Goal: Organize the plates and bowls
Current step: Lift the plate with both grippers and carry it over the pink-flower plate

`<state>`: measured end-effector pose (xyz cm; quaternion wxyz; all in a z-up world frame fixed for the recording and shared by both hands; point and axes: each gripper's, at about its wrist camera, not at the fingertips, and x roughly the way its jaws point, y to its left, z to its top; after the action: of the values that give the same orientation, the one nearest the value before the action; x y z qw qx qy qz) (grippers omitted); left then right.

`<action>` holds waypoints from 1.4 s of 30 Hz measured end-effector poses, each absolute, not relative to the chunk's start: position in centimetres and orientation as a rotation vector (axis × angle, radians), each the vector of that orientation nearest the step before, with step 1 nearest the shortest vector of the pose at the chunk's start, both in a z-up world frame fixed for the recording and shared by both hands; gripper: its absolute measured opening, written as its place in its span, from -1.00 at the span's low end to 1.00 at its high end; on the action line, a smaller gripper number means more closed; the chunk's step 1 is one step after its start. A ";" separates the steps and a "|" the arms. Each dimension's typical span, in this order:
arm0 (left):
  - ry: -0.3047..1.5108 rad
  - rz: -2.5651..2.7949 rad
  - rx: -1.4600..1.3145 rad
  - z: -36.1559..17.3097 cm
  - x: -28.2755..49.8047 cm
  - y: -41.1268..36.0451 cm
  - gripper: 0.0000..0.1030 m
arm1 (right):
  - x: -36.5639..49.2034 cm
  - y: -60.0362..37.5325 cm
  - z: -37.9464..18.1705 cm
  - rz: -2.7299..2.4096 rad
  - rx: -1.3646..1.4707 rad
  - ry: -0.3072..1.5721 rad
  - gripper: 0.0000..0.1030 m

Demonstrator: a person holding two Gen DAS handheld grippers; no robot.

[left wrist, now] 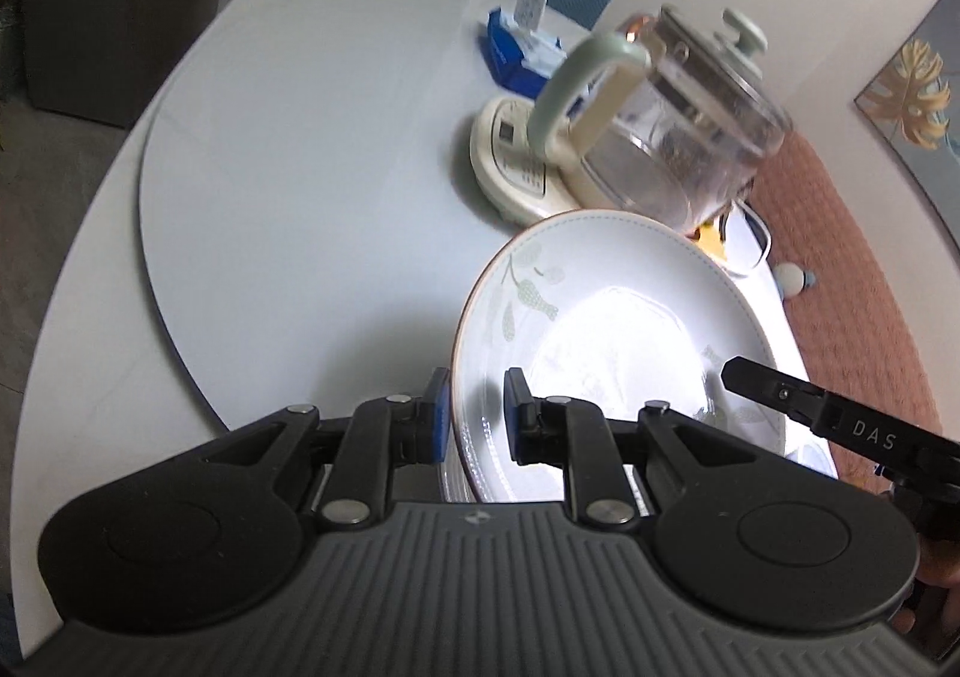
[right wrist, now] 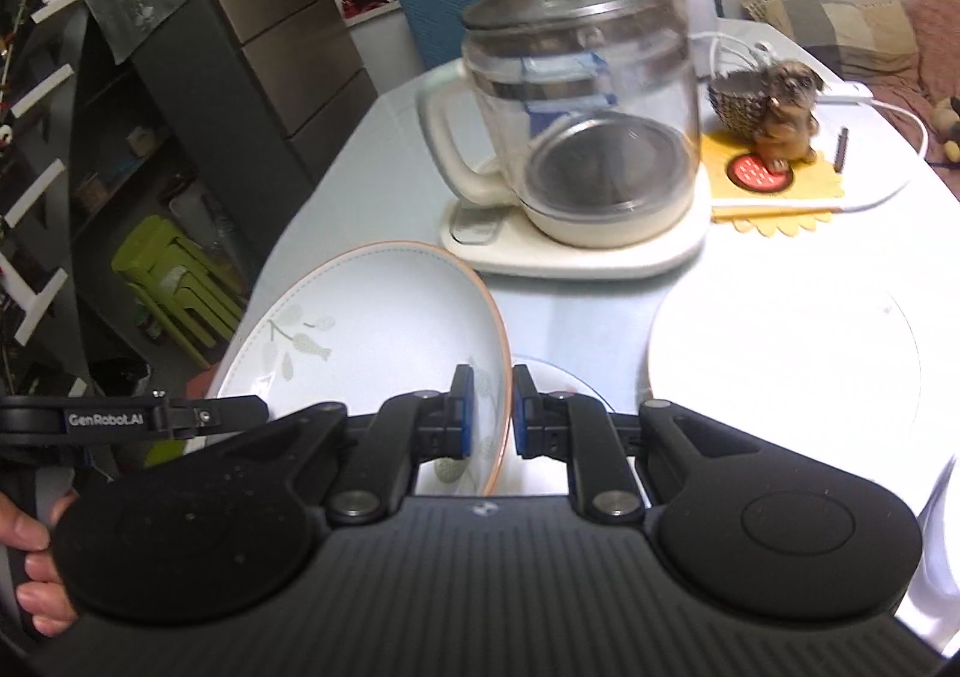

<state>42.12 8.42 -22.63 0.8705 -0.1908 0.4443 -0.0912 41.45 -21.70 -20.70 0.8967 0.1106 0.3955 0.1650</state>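
My left gripper point(left wrist: 476, 414) and right gripper point(right wrist: 492, 412) each pinch opposite rims of one tilted plate point(left wrist: 606, 341), jaws closed onto it above the worktop point(left wrist: 288, 161). My arms read "DAS" and "GenRobot.AI". The plate is glossy white with leaf prints; a glass kettle point(right wrist: 585, 101) stands beyond.

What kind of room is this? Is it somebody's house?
Probably a home dining area. A glass kettle stands on a round white table with blue chairs behind it, and a leaf-patterned plate is being handled.

Plate point(left wrist: 630, 329) glare, blurred kettle point(right wrist: 588, 101)
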 end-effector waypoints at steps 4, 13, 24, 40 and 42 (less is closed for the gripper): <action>0.970 -0.202 -0.365 -24.5 42.5 7.2 -0.60 | 40.8 -22.4 -22.5 0.316 0.231 0.841 -0.70; 1.023 -0.224 -0.263 -26.0 43.5 5.1 -0.60 | 39.7 -23.0 -24.6 0.271 0.193 0.872 -0.70; 1.057 -0.246 -0.158 -26.8 44.2 3.1 -0.60 | 39.6 -23.7 -25.5 0.245 0.170 0.882 -0.69; 1.077 -0.227 -0.127 -27.2 44.1 2.2 -0.58 | 40.7 -23.6 -25.5 0.230 0.114 0.880 -0.71; 1.073 -0.218 -0.134 -26.9 44.1 2.3 -0.57 | 40.6 -23.8 -25.5 0.223 0.137 0.882 -0.71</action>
<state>44.05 2.30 -26.88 0.8517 -0.0637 0.5097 -0.1034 40.59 -23.82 -25.47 0.8960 0.0662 0.4257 0.1078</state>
